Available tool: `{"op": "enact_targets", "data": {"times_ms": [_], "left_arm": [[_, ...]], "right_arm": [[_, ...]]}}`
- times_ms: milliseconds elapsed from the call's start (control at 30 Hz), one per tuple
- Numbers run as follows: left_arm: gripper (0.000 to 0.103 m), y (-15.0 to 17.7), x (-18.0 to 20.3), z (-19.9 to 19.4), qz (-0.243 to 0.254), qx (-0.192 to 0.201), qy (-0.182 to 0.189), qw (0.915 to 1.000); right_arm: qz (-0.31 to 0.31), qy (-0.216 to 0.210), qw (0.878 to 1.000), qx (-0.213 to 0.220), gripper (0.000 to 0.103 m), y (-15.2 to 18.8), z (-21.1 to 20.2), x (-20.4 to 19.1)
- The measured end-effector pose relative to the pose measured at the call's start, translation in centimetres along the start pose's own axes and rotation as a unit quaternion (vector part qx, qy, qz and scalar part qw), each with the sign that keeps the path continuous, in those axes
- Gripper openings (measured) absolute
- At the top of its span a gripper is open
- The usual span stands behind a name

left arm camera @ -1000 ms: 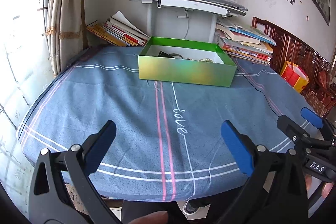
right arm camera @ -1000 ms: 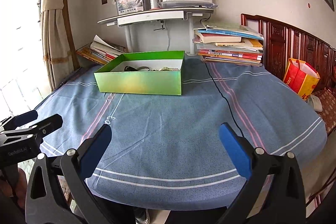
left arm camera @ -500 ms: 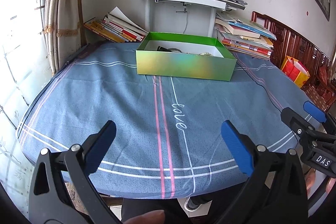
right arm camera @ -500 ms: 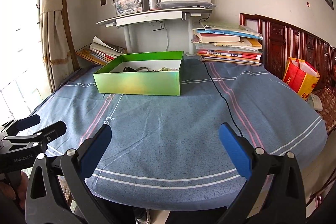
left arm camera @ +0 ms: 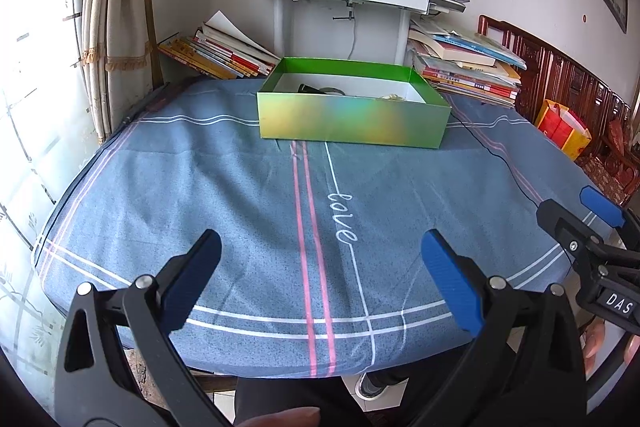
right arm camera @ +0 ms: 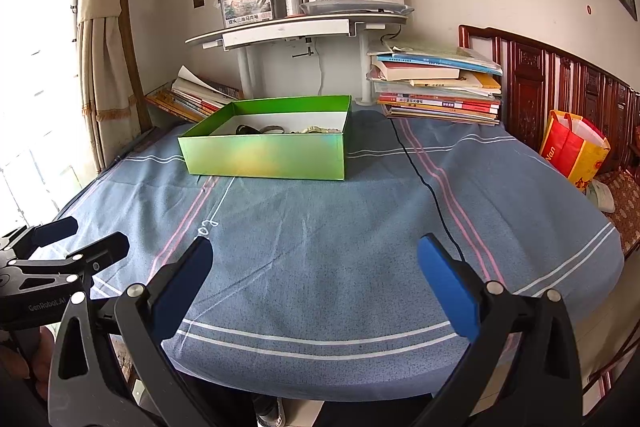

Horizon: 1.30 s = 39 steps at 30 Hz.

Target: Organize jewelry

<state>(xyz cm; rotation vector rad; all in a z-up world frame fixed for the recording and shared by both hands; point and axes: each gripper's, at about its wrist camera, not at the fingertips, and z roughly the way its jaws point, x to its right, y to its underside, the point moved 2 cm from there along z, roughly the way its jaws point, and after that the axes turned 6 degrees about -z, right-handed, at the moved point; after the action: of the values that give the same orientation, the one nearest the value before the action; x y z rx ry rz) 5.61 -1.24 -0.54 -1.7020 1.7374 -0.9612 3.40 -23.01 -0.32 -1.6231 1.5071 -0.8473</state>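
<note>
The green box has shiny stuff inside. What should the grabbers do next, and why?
Probably move one gripper forward over the green box. Both the left gripper and right gripper are open, empty, and far back near the table's front edge, while the jewelry lies inside the box.

Both cameras sit low at the near edge of the surface (left arm camera: 248, 187), each looking forward between the two fingers of its own tool toward the far wall. The left view faces the green box (left arm camera: 352, 121) almost head-on, with the right tool (left arm camera: 600, 227) at its right border. The right view stands further right and sees the same box (right arm camera: 268, 155) angled, left of centre, with the left tool (right arm camera: 76, 241) at its left border. Both are well back from the box and share it, the cloth, the book stacks and the white shelf (right arm camera: 296, 27).
</note>
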Motion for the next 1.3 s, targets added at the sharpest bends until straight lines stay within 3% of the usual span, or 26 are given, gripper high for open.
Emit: {"op": "enact_targets", "data": {"times_ms": [1300], "left_arm": [[0.099, 0.44, 0.62, 0.00, 0.008, -0.004, 0.001, 1.0000]], "right_arm": [[0.000, -0.002, 1.000, -0.002, 0.100, 0.05, 0.09, -0.24]]}}
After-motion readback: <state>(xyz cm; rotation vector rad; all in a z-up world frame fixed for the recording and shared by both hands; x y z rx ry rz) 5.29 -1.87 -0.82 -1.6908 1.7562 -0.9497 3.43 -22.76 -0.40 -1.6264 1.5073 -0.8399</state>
